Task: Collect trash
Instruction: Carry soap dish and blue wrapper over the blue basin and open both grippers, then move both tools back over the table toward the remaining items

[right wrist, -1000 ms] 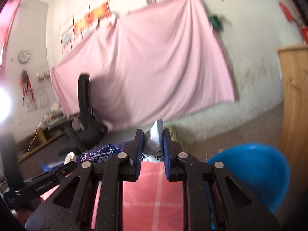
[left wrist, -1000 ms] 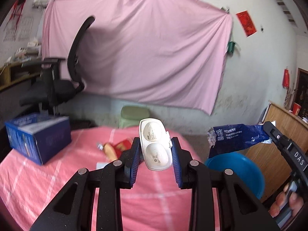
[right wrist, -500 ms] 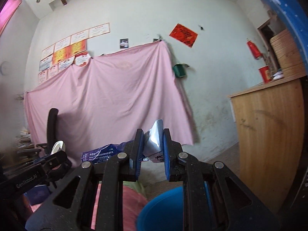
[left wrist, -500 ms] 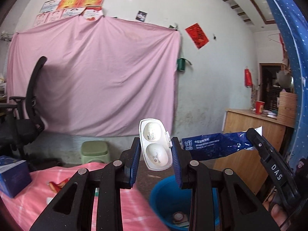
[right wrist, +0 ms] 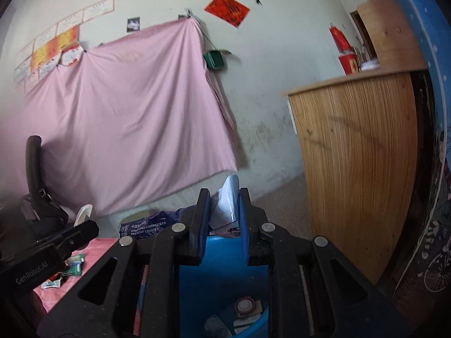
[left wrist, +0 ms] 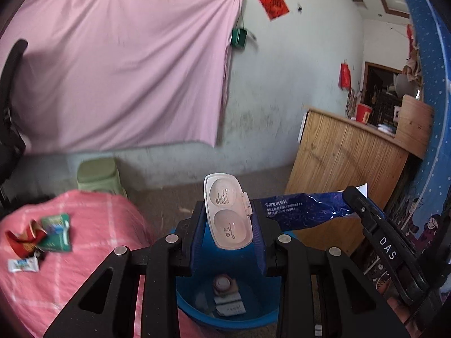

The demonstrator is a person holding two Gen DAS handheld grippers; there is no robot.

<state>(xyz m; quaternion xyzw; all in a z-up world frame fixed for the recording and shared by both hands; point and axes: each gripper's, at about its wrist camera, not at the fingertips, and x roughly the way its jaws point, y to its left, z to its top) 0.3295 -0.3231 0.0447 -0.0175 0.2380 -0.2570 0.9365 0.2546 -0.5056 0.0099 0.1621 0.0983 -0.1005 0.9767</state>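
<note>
My left gripper (left wrist: 228, 222) is shut on a white plastic blister case (left wrist: 227, 214) with two round pockets, held above the blue bin (left wrist: 225, 317). My right gripper (right wrist: 224, 217) is shut on a dark blue foil wrapper (right wrist: 225, 205), which also shows at the right of the left wrist view (left wrist: 304, 211). Both grippers hang over the bin (right wrist: 222, 290), which holds a small round lid and paper scraps. More wrappers (left wrist: 42, 233) lie on the pink table (left wrist: 84, 253).
A wooden cabinet (right wrist: 358, 163) stands right of the bin. A green stool (left wrist: 98, 174) sits behind the table, a black office chair (right wrist: 36, 186) at far left. A pink sheet (left wrist: 118, 64) hangs on the wall.
Both grippers have swung from the table to the right and tilted down. The bin now lies directly below them. Both grips are unchanged.
</note>
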